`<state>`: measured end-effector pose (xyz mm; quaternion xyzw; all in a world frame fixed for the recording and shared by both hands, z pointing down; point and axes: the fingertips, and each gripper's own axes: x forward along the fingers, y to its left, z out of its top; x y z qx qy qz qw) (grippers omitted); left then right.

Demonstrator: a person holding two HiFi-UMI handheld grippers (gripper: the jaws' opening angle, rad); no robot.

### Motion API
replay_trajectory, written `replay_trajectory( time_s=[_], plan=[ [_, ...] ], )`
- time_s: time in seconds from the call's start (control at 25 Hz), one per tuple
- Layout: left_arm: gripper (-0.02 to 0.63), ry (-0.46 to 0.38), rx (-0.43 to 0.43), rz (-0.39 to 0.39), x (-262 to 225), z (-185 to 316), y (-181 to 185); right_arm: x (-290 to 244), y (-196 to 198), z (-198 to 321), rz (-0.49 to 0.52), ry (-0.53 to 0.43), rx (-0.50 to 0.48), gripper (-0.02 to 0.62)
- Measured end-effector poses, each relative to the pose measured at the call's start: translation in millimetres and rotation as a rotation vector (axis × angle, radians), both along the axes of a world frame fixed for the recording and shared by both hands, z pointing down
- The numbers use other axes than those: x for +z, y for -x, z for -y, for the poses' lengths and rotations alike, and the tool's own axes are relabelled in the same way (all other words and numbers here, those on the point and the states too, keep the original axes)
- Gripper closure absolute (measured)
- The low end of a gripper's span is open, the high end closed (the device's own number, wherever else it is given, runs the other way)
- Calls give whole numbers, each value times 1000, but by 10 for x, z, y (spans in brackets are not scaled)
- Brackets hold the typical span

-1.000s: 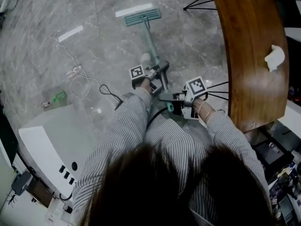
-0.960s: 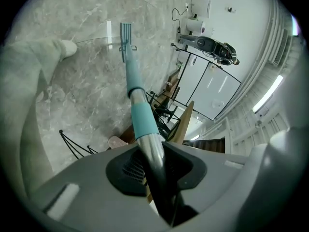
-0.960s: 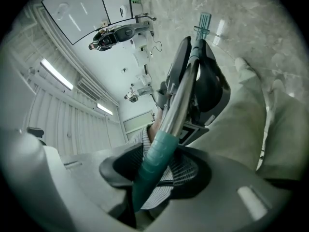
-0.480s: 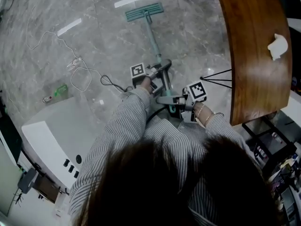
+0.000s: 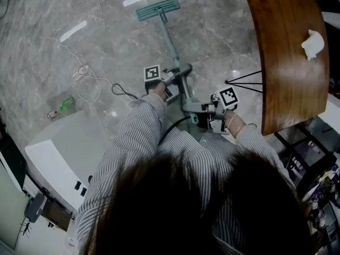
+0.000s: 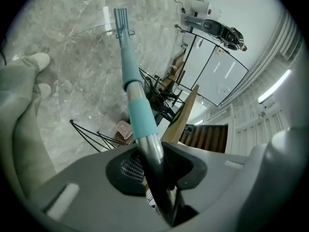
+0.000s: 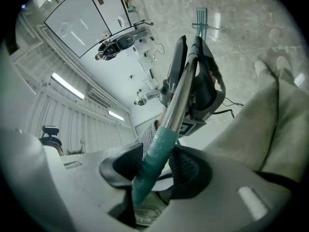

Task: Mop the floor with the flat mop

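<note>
The flat mop has a teal head (image 5: 157, 8) lying flat on the grey marble floor (image 5: 106, 41) at the top of the head view, with its pole (image 5: 169, 41) slanting down toward me. My left gripper (image 5: 178, 74) is shut on the pole (image 6: 140, 124) about halfway up. My right gripper (image 5: 192, 109) is shut on the teal grip end of the handle (image 7: 157, 153), lower and to the right. The mop head (image 6: 120, 21) shows far off in the left gripper view and again as the mop head (image 7: 201, 17) in the right gripper view.
A curved wooden table (image 5: 289, 52) on black wire legs (image 5: 244, 81) stands at the right, with a crumpled white tissue (image 5: 312, 42) on it. A white cable (image 5: 79, 73) and a small green item (image 5: 67, 104) lie on the floor at left. A white machine (image 5: 58, 163) sits lower left.
The mop head has slid farther away across the floor, toward the top of the head view. Both grippers stayed shut on the handle and shifted with it.
</note>
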<state>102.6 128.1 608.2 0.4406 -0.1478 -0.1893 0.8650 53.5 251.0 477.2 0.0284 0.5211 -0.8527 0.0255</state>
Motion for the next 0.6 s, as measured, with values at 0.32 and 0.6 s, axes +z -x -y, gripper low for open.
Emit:
replay_trajectory(
  time_s=[0.32, 0.6],
  plan=[
    [517, 9, 5, 9, 40, -129, 141, 81, 181, -176, -39, 22, -56, 442],
    [522, 21, -5, 32, 117, -190, 192, 134, 239, -265, -66, 33, -79, 448]
  ],
)
